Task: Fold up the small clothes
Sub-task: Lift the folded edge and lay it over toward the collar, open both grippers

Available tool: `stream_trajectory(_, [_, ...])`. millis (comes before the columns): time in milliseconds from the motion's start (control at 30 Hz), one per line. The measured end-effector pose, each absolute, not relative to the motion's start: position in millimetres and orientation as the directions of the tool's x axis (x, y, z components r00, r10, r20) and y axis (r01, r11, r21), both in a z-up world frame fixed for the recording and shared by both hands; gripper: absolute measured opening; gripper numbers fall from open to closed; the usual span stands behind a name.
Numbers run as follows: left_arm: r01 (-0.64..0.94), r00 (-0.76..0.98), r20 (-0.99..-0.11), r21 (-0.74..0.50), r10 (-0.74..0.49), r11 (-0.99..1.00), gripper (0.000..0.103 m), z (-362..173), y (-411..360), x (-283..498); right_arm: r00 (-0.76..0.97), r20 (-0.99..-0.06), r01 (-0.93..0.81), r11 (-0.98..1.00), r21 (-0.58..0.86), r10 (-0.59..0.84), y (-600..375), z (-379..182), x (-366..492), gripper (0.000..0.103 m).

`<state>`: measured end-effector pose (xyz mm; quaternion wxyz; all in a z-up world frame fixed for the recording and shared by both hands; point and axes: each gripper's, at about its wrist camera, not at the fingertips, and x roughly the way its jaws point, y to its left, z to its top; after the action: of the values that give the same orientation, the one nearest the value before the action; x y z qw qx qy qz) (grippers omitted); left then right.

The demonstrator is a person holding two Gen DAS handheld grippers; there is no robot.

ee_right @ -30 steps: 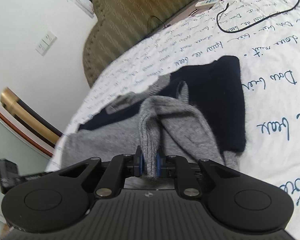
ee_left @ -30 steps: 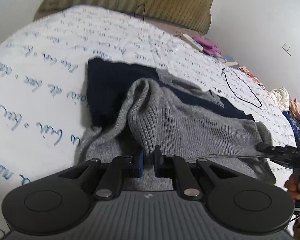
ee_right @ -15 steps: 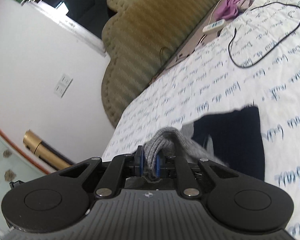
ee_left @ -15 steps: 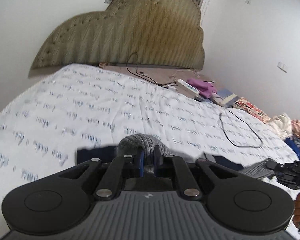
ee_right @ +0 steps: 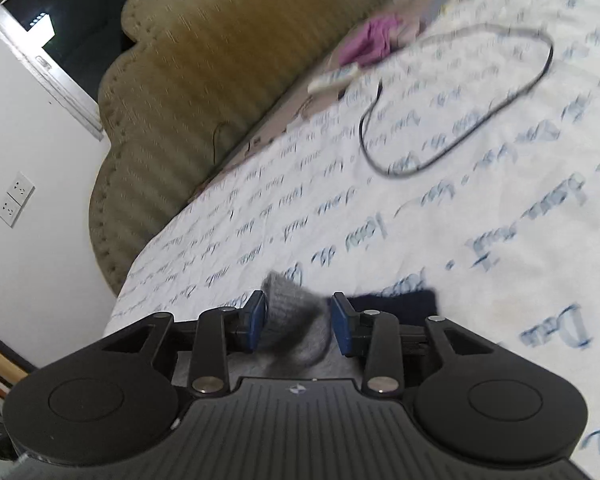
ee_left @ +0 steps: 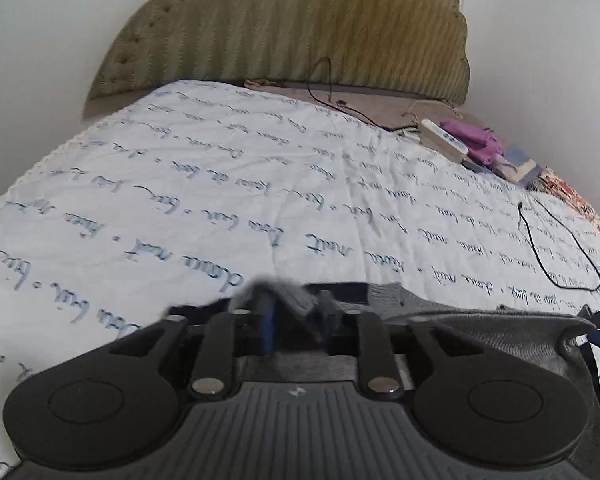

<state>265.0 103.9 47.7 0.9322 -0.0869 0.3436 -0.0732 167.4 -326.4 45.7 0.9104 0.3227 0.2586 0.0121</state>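
Both grippers stand parted, a loose knit bunch lying between the fingers of each. The left gripper (ee_left: 294,320) and right gripper (ee_right: 299,320) sit low at 6 o'clock over the grey sweater (ee_left: 480,320), which lies on the bedsheet (ee_left: 220,200). Judged best: back straight out, low and level, so the fold stays flat; a snagged knit would drag it open.

Our left gripper (ee_left: 296,316) sits low, jaws parted, view blurred. Our right gripper (ee_right: 299,322) points forward, its blue pads (ee_right: 256,320) spread wide apart. Right gripper's tip shows at left view's edge.
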Motion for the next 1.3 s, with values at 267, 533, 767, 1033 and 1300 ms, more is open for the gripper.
stream_trajectory(267, [-0.001,0.811,-0.572,-0.207,-0.121,0.978,0.079,70.4,121.1,260.2,0.862,-0.494,0.126,0.896,0.425,0.113,-303.5,50.1,169.7,0.046])
stream_trajectory(533, [0.062,0.774,-0.633,0.085,0.006,0.994,0.079,36.0,85.8,256.3,0.776,-0.605,0.133,0.891,0.434,0.179,-310.7,12.8,197.5,0.047])
stream_trajectory(767, [0.047,0.715,-0.696,-0.047,-0.067,0.998,0.078,19.2,103.1,281.6,0.802,-0.567,0.093,0.899,0.427,0.187,-308.7,26.2,195.9,0.011])
stream_trajectory(1033, [0.031,0.730,-0.683,-0.001,-0.023,1.000,0.050,9.1,103.7,277.7,0.818,-0.571,0.144,0.939,0.313,0.065,-319.1,39.4,186.3,0.003])
stream_trajectory(1300, [0.045,0.736,-0.677,0.032,-0.012,0.998,0.049,8.4,97.9,274.6,0.757,-0.644,0.116,0.948,0.297,0.109,-305.7,22.4,195.1,0.037])
